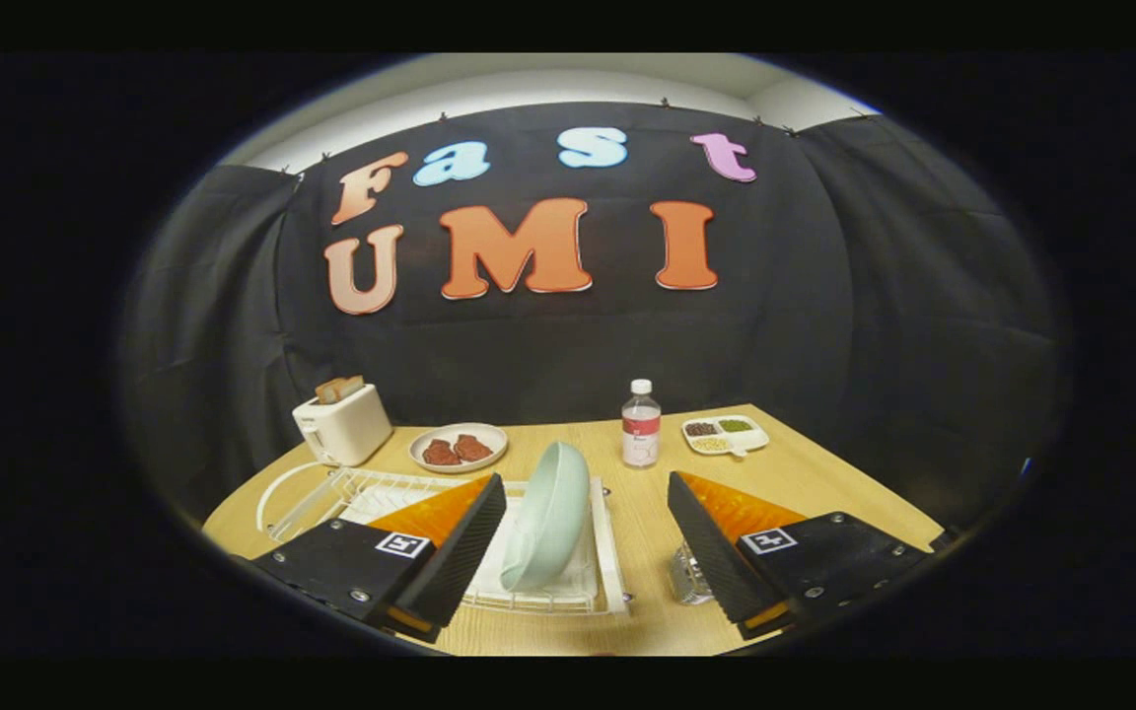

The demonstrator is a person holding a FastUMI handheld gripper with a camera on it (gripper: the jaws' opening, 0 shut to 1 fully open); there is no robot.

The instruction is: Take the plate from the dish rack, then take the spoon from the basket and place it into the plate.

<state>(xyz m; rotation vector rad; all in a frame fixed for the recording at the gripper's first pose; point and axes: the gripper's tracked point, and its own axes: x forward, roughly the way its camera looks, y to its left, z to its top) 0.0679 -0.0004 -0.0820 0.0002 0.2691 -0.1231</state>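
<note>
Light wooden table point(805, 473), holding all items listed.

Gripper point(588, 528): fingers spread wide apart, grasping nothing, poised above the near part of the table.

Pale green round plate point(550, 513): standing on edge, tilted, in the white wire dish rack point(603, 552); seen between the two fingers, nearer the left finger, touching neither.

White wire dish rack: on the table, partly hidden behind the left finger.

Shiny metal basket point(688, 577): just beside the rack, mostly hidden by the right finger; its contents cannot be made out.

White toaster point(343, 424) with bread slices in its slots: far left of the table, beyond the rack.

Small white dish point(458, 448) bearing two reddish-brown pieces: beside the toaster.

Clear plastic bottle point(641, 426) with white cap: upright, beyond the fingers.

White divided tray point(724, 435) of dark, green and pale foods: just right of the bottle.
</note>
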